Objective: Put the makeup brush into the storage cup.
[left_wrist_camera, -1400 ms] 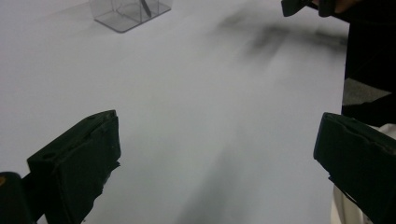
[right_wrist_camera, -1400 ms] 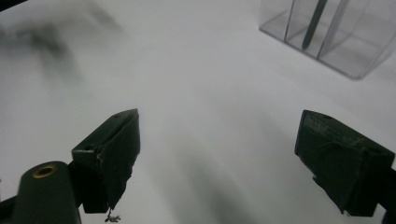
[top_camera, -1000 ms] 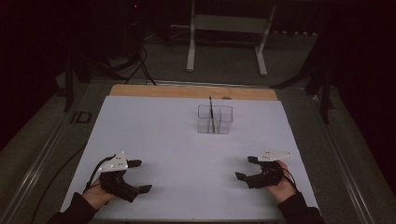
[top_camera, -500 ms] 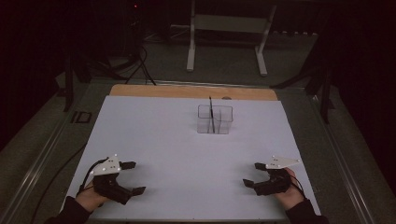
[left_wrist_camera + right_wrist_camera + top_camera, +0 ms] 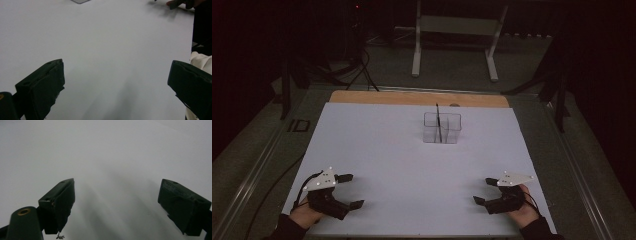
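Both grippers have drawn back toward the near edge of the bench (image 5: 377,145) since a second ago: the left gripper (image 5: 351,190) and right gripper (image 5: 484,191) now rest low, jaws spread wide and empty. This suggests a rest position, with no grasp underway. The clear divided container (image 5: 442,128), holding an upright dark stick, stands well apart, mid-bench toward the far side. Nothing lies between it and either gripper.

The high view looks forward and down from above my side of the tabletop (image 5: 412,150), taking in all of it. Each gripper view rides low and close behind my jaws — facing along the same white sheet, the part all three share.
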The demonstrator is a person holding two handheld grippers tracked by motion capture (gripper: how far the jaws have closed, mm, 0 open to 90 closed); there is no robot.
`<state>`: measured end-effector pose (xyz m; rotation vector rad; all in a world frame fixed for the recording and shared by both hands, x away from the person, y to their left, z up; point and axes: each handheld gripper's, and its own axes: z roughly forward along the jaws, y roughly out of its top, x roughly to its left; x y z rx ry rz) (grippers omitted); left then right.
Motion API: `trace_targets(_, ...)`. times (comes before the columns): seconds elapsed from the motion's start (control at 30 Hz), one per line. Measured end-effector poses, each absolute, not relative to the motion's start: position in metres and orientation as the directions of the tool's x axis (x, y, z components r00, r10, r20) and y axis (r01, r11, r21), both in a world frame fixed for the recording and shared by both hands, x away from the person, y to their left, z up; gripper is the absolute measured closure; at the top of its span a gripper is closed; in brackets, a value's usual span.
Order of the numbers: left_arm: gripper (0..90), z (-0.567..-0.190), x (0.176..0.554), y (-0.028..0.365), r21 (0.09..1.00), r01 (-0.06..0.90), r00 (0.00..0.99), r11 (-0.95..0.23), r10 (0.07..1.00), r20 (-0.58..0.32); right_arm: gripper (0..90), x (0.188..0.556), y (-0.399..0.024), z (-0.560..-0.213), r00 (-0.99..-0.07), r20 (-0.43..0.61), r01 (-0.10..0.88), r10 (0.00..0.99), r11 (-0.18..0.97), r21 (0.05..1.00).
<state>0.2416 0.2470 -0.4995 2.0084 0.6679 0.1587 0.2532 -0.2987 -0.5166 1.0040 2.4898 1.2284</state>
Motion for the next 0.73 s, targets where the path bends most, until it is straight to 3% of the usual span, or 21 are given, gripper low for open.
trace_targets(0.73, 2.4, -0.5082, 0.2424, 0.2423, 0.850, 0.380, 0.838, -0.365, 0.524, -0.150, 14.4, 0.2541, -0.2984, -0.5211, -0.763, 0.134, 0.487, 0.633, 0.426, 0.762)
